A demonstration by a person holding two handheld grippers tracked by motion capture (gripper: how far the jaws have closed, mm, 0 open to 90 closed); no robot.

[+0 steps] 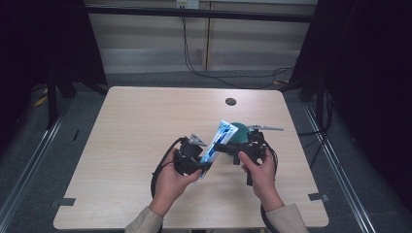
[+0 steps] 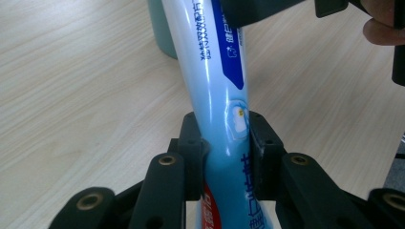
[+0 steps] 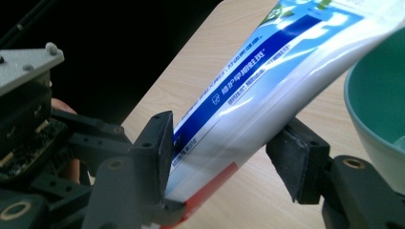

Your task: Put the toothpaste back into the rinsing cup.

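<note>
Hands of a person in beige sleeves at the near edge of the pale wooden counter (image 1: 131,126), each with a black hand-held gripper. Left hand-held gripper (image 2: 224,143): jaws clamped tight on the lower part of a white-and-blue plastic toothpaste tube (image 2: 215,71), held tilted above the counter. Right hand-held gripper (image 3: 229,152): jaws astride the same tube higher up, one pad touching, the other just clear. Teal round bowl (image 1: 239,131) just behind the tube. Small dark round hole (image 1: 231,102) in the counter farther back.
</note>
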